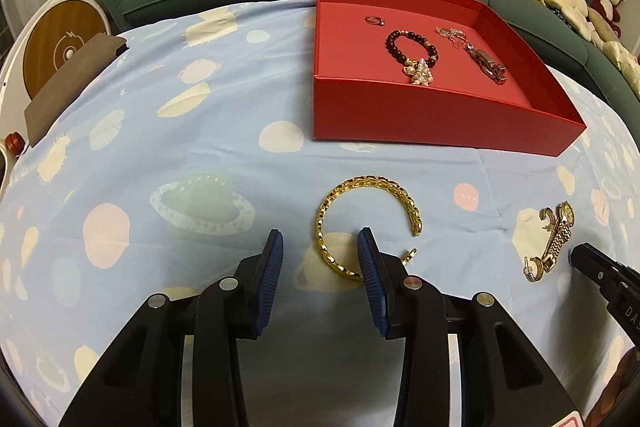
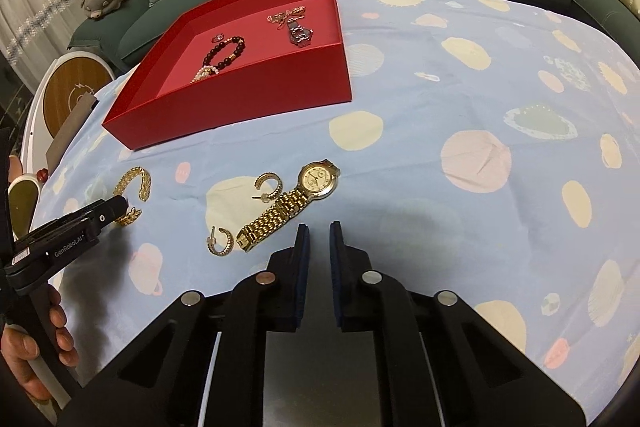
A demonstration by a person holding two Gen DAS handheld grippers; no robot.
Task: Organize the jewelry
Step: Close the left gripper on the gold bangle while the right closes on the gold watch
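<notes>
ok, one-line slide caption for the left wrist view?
Left gripper open beside the gold bangle on the tablecloth, red box beyond.

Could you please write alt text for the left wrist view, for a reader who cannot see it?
The left gripper, fingers apart, hangs over a gold bangle on a blue patterned cloth. Behind sits an open red box holding a dark bead bracelet and other jewelry; a gold watch lies right.
</notes>
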